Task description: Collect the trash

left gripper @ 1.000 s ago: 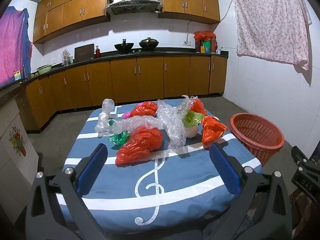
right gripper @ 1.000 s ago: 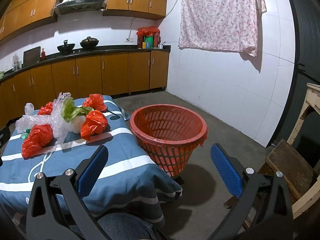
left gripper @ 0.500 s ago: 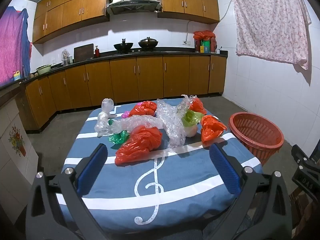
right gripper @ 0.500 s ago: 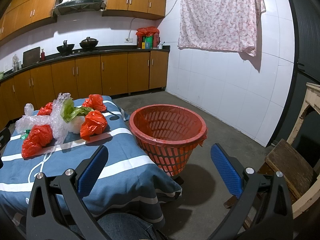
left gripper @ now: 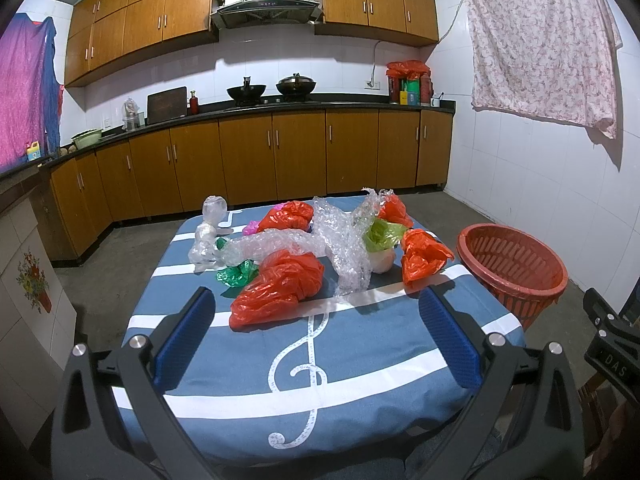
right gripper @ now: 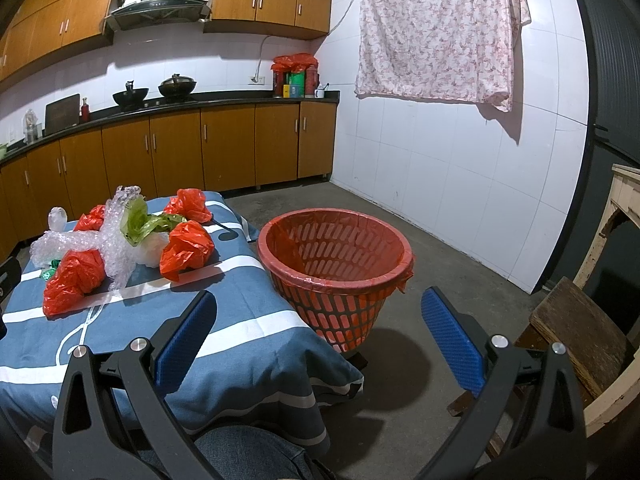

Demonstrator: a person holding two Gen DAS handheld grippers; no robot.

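A pile of plastic trash lies on the blue striped tablecloth [left gripper: 360,352]: a red bag [left gripper: 280,288] nearest me, bubble wrap [left gripper: 340,244], a green bag [left gripper: 236,274], another red bag [left gripper: 424,256] at the right and more behind. A red lined basket [right gripper: 336,264] stands on the floor right of the table. My left gripper [left gripper: 318,300] is open over the table's near part, short of the pile, holding nothing. In the right wrist view my right gripper [right gripper: 318,304] is open and empty, near the table's right corner and in front of the basket.
Wooden kitchen cabinets and a counter [left gripper: 280,108] with pots run along the far wall. A flowered cloth [right gripper: 436,32] hangs on the right wall. A wooden stool [right gripper: 576,332] and a pale wooden frame [right gripper: 624,208] stand to the right. The floor around the basket is bare concrete.
Both grippers have barely shifted; the views are almost the same. Both stay open, and the trash and basket have not moved.
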